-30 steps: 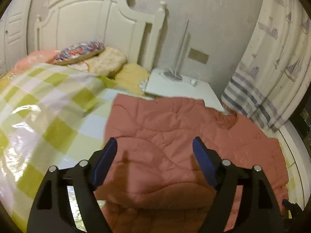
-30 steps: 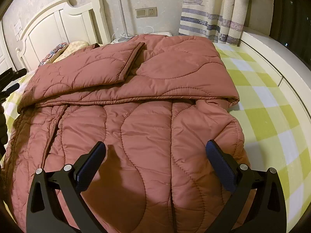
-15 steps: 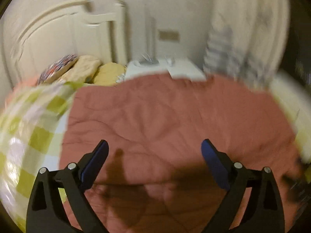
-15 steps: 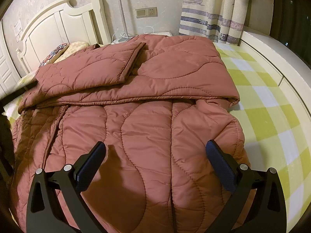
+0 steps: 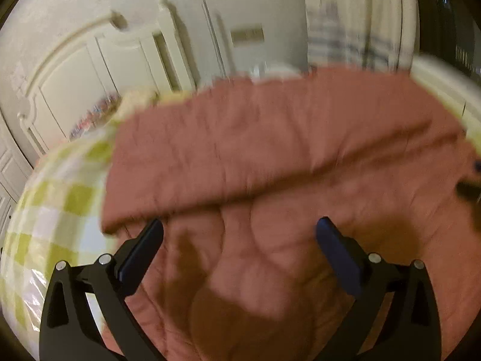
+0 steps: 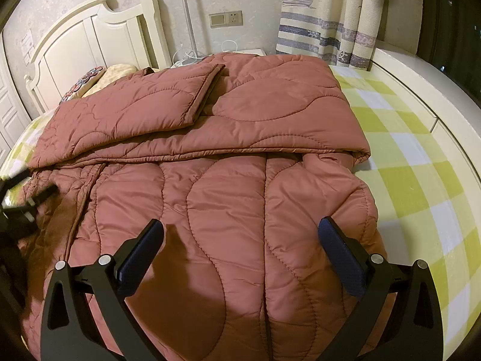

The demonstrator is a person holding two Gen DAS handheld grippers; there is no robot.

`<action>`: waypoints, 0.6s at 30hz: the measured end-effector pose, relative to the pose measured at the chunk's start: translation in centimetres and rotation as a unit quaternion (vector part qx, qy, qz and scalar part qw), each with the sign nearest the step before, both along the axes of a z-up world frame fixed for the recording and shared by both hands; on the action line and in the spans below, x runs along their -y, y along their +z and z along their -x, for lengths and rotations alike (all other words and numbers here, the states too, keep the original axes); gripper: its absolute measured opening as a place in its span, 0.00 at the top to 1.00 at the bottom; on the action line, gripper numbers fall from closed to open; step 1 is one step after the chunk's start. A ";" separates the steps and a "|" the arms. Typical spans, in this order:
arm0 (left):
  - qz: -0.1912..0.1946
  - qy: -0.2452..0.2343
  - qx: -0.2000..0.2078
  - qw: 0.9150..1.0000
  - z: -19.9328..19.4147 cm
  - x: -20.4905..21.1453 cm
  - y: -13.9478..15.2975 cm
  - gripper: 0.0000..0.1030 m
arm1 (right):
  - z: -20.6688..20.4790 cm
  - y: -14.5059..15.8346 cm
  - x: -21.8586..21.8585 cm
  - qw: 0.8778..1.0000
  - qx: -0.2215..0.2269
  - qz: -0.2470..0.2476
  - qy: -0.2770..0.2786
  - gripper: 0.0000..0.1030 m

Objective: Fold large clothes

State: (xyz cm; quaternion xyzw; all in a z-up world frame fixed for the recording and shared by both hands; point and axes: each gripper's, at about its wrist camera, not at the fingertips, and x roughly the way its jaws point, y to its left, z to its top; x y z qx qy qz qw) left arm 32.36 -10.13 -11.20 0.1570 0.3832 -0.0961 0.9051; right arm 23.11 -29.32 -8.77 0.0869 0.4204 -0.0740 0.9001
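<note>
**A:** Looking down the right gripper (image 6: 240, 242): jaws spread wide, nothing between them, hovering above the near half of the quilted coat (image 6: 228, 198). Lying flat on the bed (image 6: 421, 180), rust-pink, upper part folded over toward the near half, one sleeve (image 6: 141, 105) laid across the top of that fold. Near hem cut off by the lower edge and partly covered by the gripper frame, so no telling where it ends.

**B:** Same coat (image 5: 270, 156) in the left wrist view, but smeared with blur. Stitching barely readable, fold edge only a soft diagonal line. Left gripper (image 5: 239, 239) also released, jaws wide apart, empty, hanging over the coat's left side near its edge, with checked sheet showing just beyond.

**A:** Also visible at the far left of the right view as a dark blurred shape (image 6: 18, 201), mostly out of frame. Can't tell touching or just above the fabric.

**B:** Anything readable behind?

**A:** Headboard (image 6: 90, 45) sharp enough, pillows (image 6: 99, 79) mostly hidden behind the coat. Nightstand (image 6: 249, 51) only a sliver past the collar end. Curtain (image 6: 324, 15) clear in the right view, just striped mush (image 5: 345, 42) in the left.
</note>
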 end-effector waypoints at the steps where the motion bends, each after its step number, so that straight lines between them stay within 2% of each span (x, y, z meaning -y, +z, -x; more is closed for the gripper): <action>1: 0.003 0.002 -0.006 1.000 -0.1 -0.1 0.1 0.02 | 0.1 0.0 -0.1 1.000 -0.001 0.001 0.000 0.04; 4: 0.000 0.002 0.000 1.000 0.1 0.0 0.1 0.02 | 0.0 0.1 0.1 1.000 -0.002 -0.003 0.001 0.05; 6: -0.008 0.001 0.011 1.000 0.5 0.2 0.2 0.02 | 0.5 0.8 0.5 1.000 0.010 -0.001 -0.020 0.05; 9: -0.017 0.000 0.021 1.000 0.9 0.5 0.2 0.02 | 0.9 3.0 0.2 0.998 0.055 -0.018 -0.023 0.05; 14: -0.020 0.001 0.019 1.000 0.8 0.7 0.2 0.02 | -2.4 6.7 -3.1 0.993 0.109 0.032 0.010 0.05; 16: -0.015 0.003 0.016 1.000 0.7 0.6 0.2 0.02 | -4.7 7.5 -3.9 0.991 0.127 0.043 0.015 0.09; 18: -0.011 0.005 0.014 1.000 0.6 0.5 0.2 0.02 | -6.9 7.6 -4.2 0.992 0.121 0.036 0.015 0.26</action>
